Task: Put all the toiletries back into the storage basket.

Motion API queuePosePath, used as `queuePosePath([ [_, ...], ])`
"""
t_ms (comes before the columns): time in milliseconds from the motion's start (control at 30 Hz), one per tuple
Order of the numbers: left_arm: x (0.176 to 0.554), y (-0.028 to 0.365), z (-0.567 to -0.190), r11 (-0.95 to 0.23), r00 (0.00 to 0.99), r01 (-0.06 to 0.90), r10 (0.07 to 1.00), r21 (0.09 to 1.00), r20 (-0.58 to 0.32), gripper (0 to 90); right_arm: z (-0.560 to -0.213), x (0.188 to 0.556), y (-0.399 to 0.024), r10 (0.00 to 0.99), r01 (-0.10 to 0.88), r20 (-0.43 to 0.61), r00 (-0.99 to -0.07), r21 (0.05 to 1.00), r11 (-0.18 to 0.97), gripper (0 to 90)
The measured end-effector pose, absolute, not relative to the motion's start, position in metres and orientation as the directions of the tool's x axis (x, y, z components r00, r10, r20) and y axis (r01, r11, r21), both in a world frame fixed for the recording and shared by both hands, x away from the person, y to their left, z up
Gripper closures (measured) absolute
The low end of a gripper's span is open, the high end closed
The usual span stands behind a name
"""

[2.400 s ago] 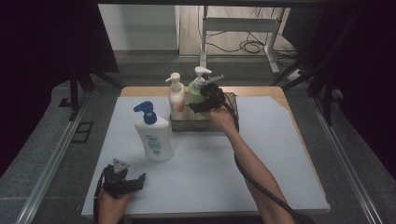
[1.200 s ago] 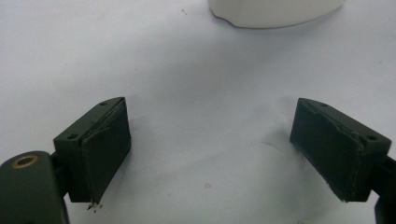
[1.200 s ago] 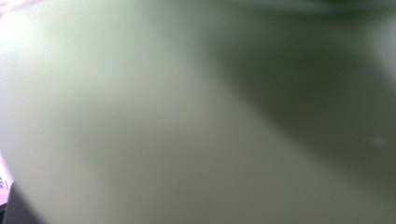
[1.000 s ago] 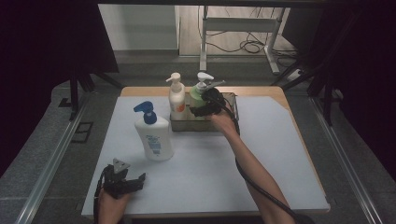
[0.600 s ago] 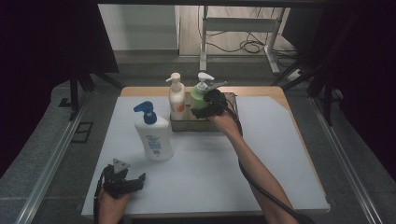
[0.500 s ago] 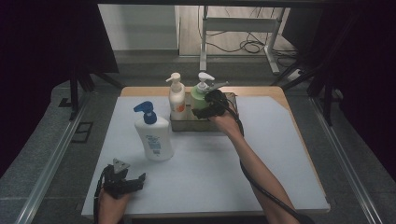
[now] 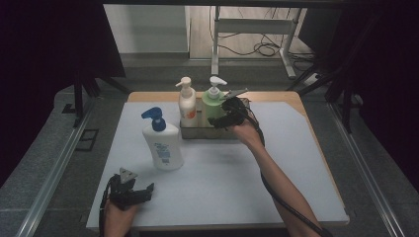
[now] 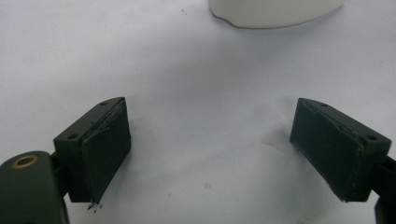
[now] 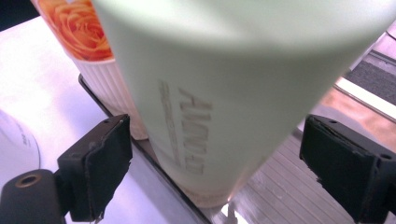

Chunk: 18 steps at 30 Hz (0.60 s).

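On the high view, the left claw (image 7: 129,191) rests low on the near left edge of the bench (image 7: 296,197), held in a hand that comes in from the bottom. Beyond it and a little to the right stands a white pump bottle with a blue head (image 7: 161,140), upright on the pale sheet and well apart from the tray. The left gripper view adds what the high view is too coarse to give: the two black jaws stand wide apart with bare bench surface between them, and the rounded white base of that bottle (image 8: 275,11) sits at the top edge, clear of both pads.

Further right and farther back, a metal tray (image 7: 207,132) holds two pump bottles side by side, a white bottle with an orange flower label (image 7: 187,104) on the left and the green bottle (image 7: 213,103) on the right, both upright. The right claw (image 7: 228,112) reaches to the green bottle from its right side at the end of an outstretched forearm, but from above the jaws cannot be told apart.

The right gripper view settles it: the green bottle (image 9: 224,93), with raised lettering down its side, stands between the jaws, and a visible gap lies on each side, so the pads do not press on it. Those jaws have just been closing slightly. The flower-label bottle (image 9: 93,51) touches the green one in the tray, whose ribbed floor (image 9: 280,191) shows below.
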<state>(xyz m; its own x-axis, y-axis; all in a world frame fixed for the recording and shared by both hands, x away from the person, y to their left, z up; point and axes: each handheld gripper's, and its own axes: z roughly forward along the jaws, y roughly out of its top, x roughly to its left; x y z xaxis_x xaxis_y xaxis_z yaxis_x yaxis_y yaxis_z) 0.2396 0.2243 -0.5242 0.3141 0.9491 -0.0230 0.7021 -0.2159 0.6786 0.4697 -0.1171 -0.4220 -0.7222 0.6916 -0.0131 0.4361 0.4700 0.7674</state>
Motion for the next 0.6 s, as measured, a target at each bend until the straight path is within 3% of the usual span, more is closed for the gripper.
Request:
queuePosePath([
  [333,0.239,0.224,-0.524,-0.216,0.314,0.703,0.949,0.678,-0.022,11.9,-0.425,0.466,-0.136,0.675,0.454,0.011,-0.738,0.749,0.483,15.3],
  [600,0.24,0.224,-0.524,-0.216,0.313,0.703,0.949,0.678,-0.023,11.9,-0.426,0.469,-0.158,0.715,0.498,0.049,-0.698,0.751,0.435,36.2],
])
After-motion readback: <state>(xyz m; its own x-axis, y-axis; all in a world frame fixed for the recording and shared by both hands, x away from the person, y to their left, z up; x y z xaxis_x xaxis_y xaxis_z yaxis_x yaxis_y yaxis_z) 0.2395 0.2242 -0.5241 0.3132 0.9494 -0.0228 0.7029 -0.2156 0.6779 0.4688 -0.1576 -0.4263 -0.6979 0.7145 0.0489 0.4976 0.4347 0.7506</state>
